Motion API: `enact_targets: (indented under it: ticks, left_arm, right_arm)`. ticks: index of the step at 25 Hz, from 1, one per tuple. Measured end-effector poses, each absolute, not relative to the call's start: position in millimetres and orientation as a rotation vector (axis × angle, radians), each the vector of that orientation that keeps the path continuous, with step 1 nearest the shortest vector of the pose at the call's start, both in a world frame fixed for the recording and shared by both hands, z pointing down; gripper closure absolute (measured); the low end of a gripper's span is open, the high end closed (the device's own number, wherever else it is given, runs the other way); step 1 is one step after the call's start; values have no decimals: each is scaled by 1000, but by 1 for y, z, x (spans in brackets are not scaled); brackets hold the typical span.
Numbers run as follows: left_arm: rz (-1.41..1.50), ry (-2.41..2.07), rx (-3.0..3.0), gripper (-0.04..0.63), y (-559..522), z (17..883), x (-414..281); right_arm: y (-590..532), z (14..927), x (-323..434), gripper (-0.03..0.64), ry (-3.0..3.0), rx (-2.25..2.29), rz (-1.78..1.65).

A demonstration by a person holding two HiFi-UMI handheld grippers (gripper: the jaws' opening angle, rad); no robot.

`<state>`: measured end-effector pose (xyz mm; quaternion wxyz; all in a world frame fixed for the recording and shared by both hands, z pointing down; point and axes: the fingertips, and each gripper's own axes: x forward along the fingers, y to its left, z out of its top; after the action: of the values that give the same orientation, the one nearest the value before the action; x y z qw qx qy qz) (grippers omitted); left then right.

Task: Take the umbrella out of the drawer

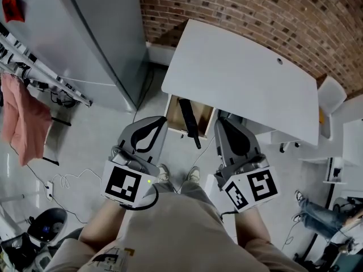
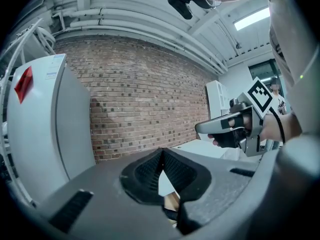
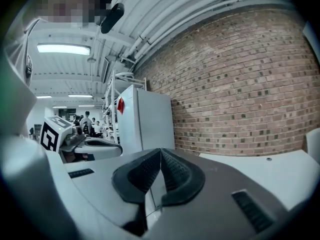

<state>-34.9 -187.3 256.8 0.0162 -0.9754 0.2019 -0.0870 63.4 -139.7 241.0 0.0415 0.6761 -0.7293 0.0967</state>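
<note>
Far left, around 10 o'clock in the head view, there's a tall grey metal cabinet, which isn't part of the job. Coming in from there, the left gripper is held low in front of the person. Its jaws are pinched together at the tips with nothing between them, and its own view backs that up: the pads meet in a point.

Dead centre is the bit that matters. The open wooden drawer sticks out from under the white desktop, and the black folded umbrella lies in it. Its long axis runs roughly from 11 o'clock to 5 o'clock, and the 5 o'clock end pokes out over the drawer's front edge toward the person's feet. The umbrella sits between the two grippers and apart from both, at about 3 o'clock from the left tips and 9 o'clock from the right ones.

The right gripper is closed too, pads tip to tip, and empty.

My read: neither tool can grab anything as it stands. Whichever one goes in has to spread its jaws first, then close across the umbrella, crosswise to that 11-to-5 line. The overhanging end looks a touch nearer the right gripper, so I'd guess that's the easier one to use, but honestly it's close.
</note>
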Motion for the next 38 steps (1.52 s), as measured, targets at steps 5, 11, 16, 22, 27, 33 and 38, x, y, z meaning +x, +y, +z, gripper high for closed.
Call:
enact_targets:
  ticks: [5, 11, 16, 22, 27, 33, 38]
  left_arm:
    - [-301, 634, -3020, 588, -185, 264, -20]
    - [-316, 629, -3019, 588, -188, 275, -5]
    - [-332, 609, -3018, 588, -196, 294, 7]
    - [-370, 588, -3013, 588, -201, 324, 21]
    - [-448, 588, -3038, 588, -207, 363, 28]
    - [-508, 600, -3050, 588, -217, 408, 36]
    - [-590, 639, -3094, 588, -228, 452, 39]
  right_arm:
    - [-139, 250, 78, 609, -2233, 2059, 303]
    - [-148, 269, 88, 607, -2231, 2034, 333]
    - [-157, 296, 96, 600, -2196, 2015, 372]
    - [-163, 354, 106, 532, -2145, 1962, 467]
    - [-166, 412, 115, 503, -2085, 1938, 560]
    - [-169, 482, 120, 488, -2025, 1870, 651]
    - [-171, 541, 119, 488, -1980, 1808, 713]
